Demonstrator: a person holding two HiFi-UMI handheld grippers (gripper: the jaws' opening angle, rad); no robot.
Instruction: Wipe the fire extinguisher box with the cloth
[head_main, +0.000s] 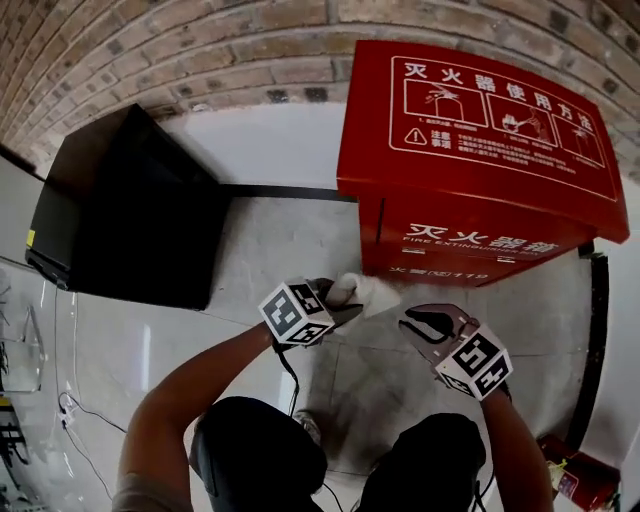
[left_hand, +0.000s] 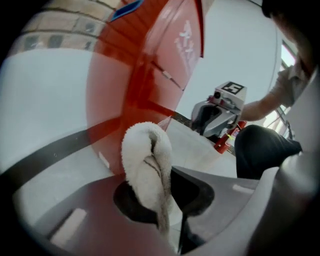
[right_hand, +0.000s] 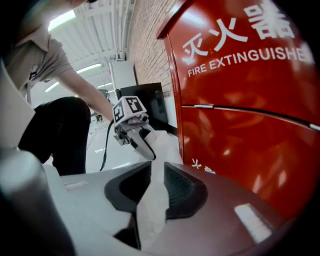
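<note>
White cloth (left_hand: 145, 160) sits pinched in left gripper (head_main: 340, 303).

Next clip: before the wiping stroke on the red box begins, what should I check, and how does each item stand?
1. Cloth grip: left gripper is shut on the folded white cloth. Ok.
2. Cloth against the fire extinguisher box: the cloth sits by the lower left corner of the front. Contact: cannot tell.
3. Right gripper: jaws narrowly apart, apparently holding nothing, to the right of the cloth. Ok.
4. Box front closed: no panel stands open. Ok.
5. Black cabinet: stands apart from the box, to its left in the head view. Ok.
</note>
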